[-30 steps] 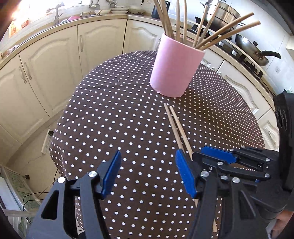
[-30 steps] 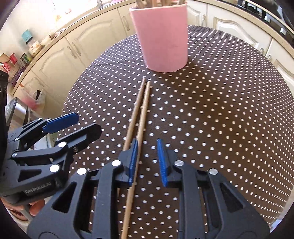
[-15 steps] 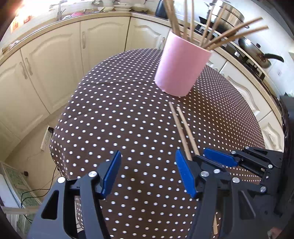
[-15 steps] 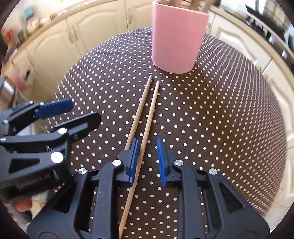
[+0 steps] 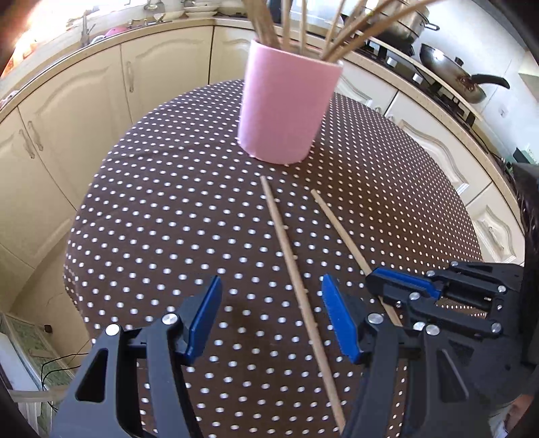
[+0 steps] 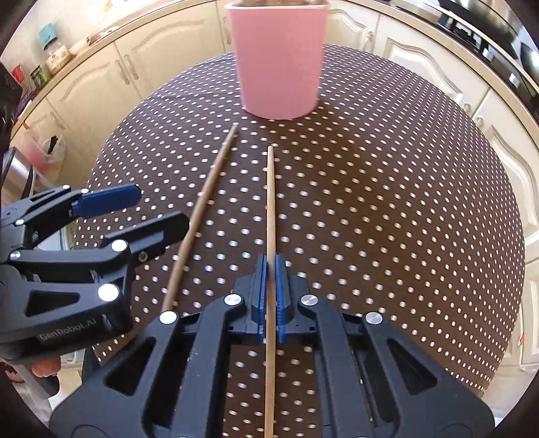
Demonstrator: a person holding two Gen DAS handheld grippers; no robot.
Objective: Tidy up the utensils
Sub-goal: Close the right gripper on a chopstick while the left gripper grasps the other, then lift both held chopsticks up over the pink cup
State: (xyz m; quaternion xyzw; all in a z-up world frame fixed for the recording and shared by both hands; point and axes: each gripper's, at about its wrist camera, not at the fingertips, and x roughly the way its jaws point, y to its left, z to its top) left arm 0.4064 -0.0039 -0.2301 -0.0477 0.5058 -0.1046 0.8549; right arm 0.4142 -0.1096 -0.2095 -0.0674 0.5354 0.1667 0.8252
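A pink cup (image 5: 286, 111) (image 6: 279, 67) holding several wooden chopsticks stands at the far side of the brown dotted table (image 5: 161, 215) (image 6: 387, 202). Two loose chopsticks lie in front of it. My right gripper (image 6: 268, 266) (image 5: 374, 281) is shut on the right chopstick (image 6: 270, 202) (image 5: 340, 229), its blue pads pressing the stick near its middle. My left gripper (image 5: 271, 296) (image 6: 161, 207) stands open over the left chopstick (image 5: 286, 242) (image 6: 205, 198). In the left wrist view that stick runs through the gap, nearer the right pad, with neither pad touching it.
Cream cabinets (image 5: 67, 111) curve around the table's far and left sides. A hob with a wok (image 5: 451, 81) and a steel pot (image 5: 401, 23) sits back right. The table's edge (image 5: 72, 242) drops off at left. Jars (image 6: 54, 57) stand on the counter.
My right gripper closed on the right chopstick and drew it away from the other one. My left gripper shifted right, so the left chopstick now runs between its open fingers.
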